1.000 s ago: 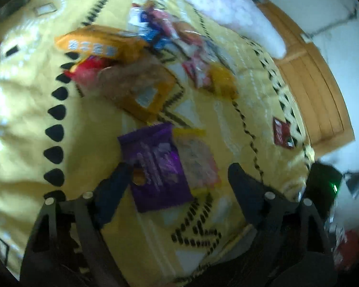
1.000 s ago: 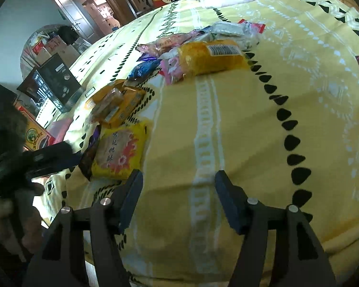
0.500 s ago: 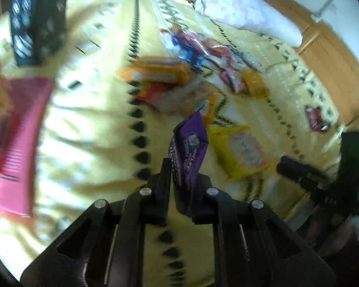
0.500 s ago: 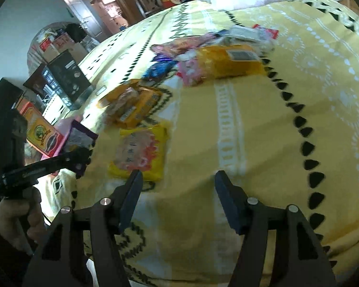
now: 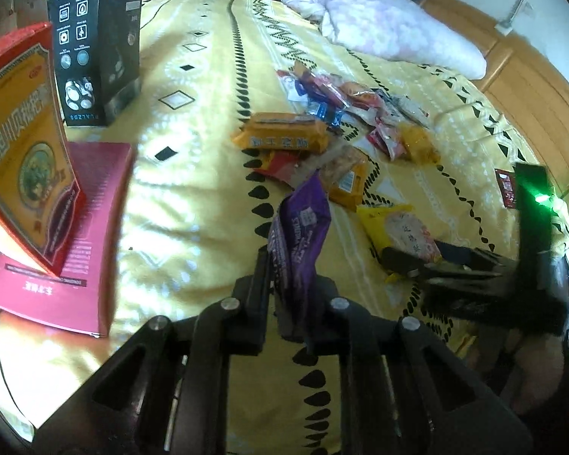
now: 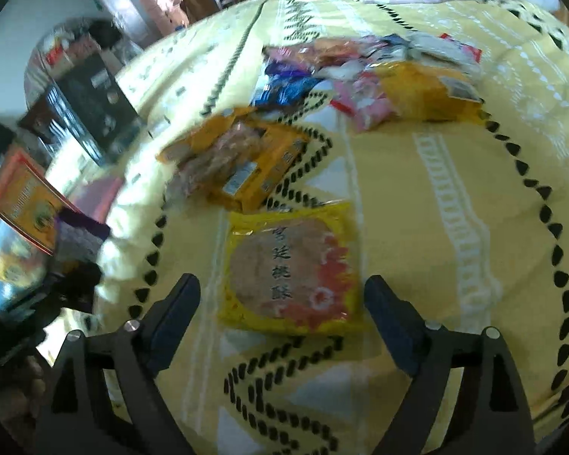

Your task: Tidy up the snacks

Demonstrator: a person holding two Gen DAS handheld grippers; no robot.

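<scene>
Three boxes (image 5: 22, 159) stand left of the purple packet (image 5: 299, 239), which the left gripper (image 5: 290, 303) pinches tight in its fingers above the bed (image 5: 193, 197). Right of it, one yellow packet (image 6: 290, 265) lies flat between the right gripper's (image 6: 282, 303) widening fingers, untouched; bare bedspread beyond.

We count two claws (image 5: 275, 295), one purple packet (image 5: 299, 235), one yellow cake packet (image 6: 290, 265), three orange packets (image 5: 282, 134), and three boxes: one black (image 5: 95, 43), two red (image 5: 64, 242). The far heap of wrappers (image 5: 345, 94) is too tangled to count.
</scene>
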